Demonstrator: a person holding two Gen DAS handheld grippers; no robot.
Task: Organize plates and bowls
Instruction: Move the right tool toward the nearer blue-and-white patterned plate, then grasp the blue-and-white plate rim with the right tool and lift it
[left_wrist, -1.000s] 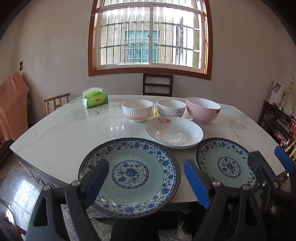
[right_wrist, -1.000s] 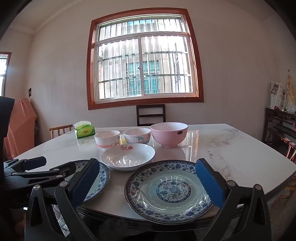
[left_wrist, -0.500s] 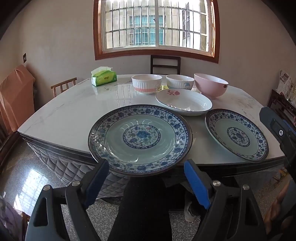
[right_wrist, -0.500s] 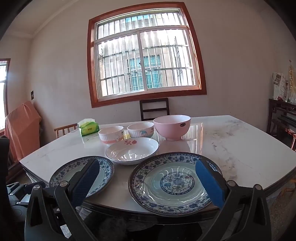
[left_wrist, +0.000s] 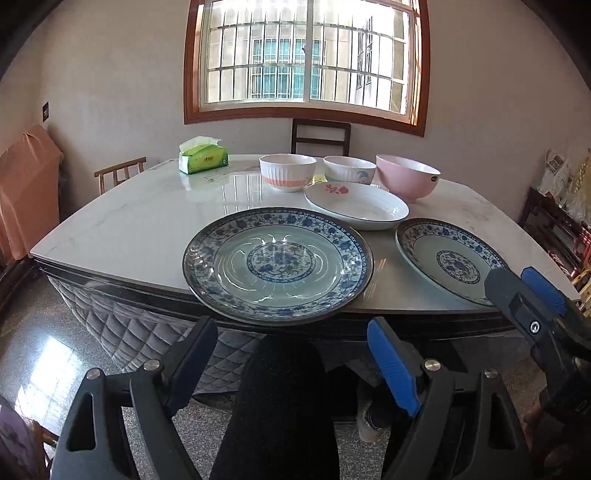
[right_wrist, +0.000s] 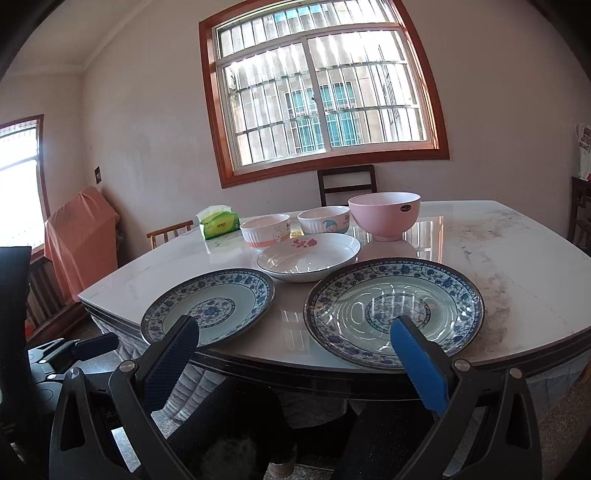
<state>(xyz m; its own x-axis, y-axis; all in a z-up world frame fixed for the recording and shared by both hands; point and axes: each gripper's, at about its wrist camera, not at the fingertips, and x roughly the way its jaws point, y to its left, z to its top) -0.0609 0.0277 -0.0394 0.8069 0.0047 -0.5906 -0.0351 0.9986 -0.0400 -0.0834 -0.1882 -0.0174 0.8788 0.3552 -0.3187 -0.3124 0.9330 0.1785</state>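
Left gripper: spread wide with nothing between its fingers; held below and short of the worktop edge; seen from the right wrist view only as a dark body low at the left.
Right gripper: spread wide, holding nothing; its right pad overlaps the near rim of a plate in the picture, though contact cannot be told.
Left plate: blue-patterned, flat, straight ahead of the left gripper, its near rim jutting past the worktop edge; round, so no long axis.
Right plate: same pattern, flat, ahead of the right gripper and slightly to its right; in the left wrist view its near rim is cut off by the right gripper.
White dish: shallow, red flower facing up; beyond and between the two plates.
Bowls: ribbed bowl, cartoon bowl and pink bowl upright in a row beyond the dish.
Only in right view: the rabbit print on the ribbed bowl; a second window at far left.
Tissue pack: far left of the bowls; lettering too small to read.
Person: dark-clothed leg below the left gripper.
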